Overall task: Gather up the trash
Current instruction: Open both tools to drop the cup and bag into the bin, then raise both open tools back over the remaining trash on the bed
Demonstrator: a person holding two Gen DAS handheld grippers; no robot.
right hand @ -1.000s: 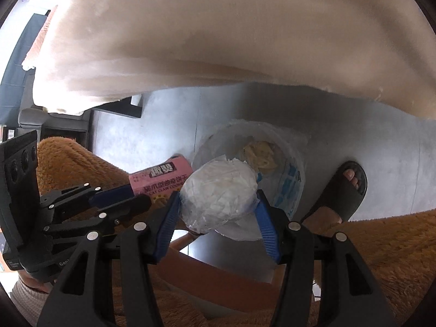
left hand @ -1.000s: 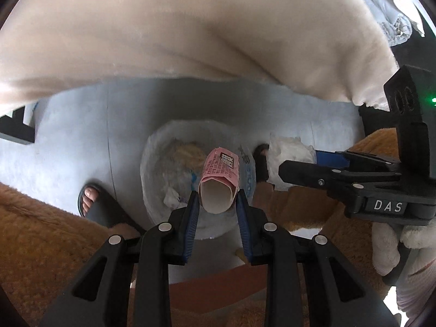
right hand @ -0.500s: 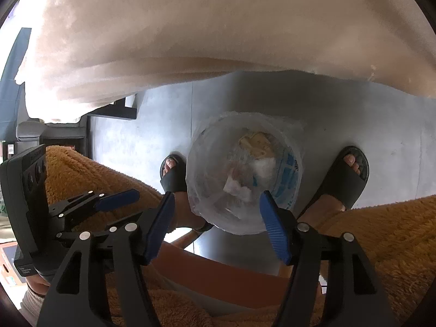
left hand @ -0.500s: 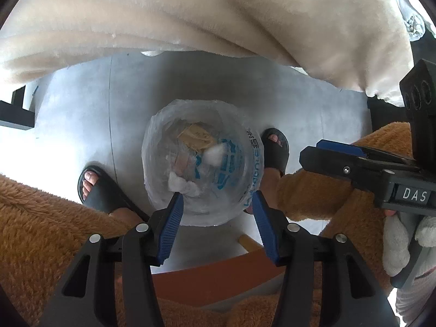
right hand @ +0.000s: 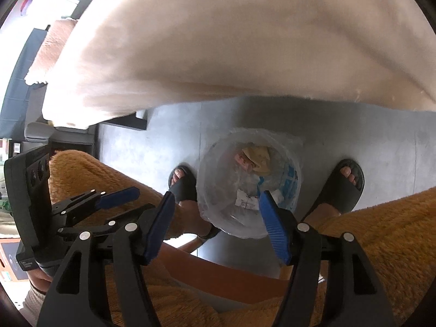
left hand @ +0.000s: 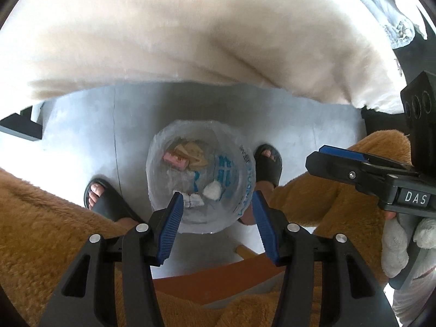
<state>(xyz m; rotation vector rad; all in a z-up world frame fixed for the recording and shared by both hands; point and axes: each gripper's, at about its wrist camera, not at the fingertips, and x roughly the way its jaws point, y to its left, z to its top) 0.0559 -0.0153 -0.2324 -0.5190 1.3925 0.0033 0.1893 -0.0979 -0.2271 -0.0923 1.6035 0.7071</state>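
A round bin lined with a clear plastic bag [left hand: 152, 163] [right hand: 207, 169] stands on the grey floor directly below both grippers. Inside it lie a pink packet [left hand: 175, 159] [right hand: 242, 160], a white crumpled wad [left hand: 212, 190], tan paper scraps [left hand: 193, 152] and other litter. My left gripper [left hand: 215, 196] [right hand: 144, 199] hangs above the bin, open, with nothing between its blue pads. My right gripper [right hand: 217, 194] [left hand: 313, 158] hangs beside it, also open and holding nothing.
A cream plush blanket [left hand: 190, 41] overhangs the far side. A person's feet in black slippers [left hand: 106, 199] [left hand: 268, 163] flank the bin, with brown fleece legs [right hand: 381, 231] either side. An orange-brown seat edge [left hand: 218, 278] lies below the grippers. Dark furniture [left hand: 21, 128] stands at left.
Both grippers opened: the left let go of the pink packet, the right of the white wad, and both pieces now lie in the bin. Both grippers rose a little.
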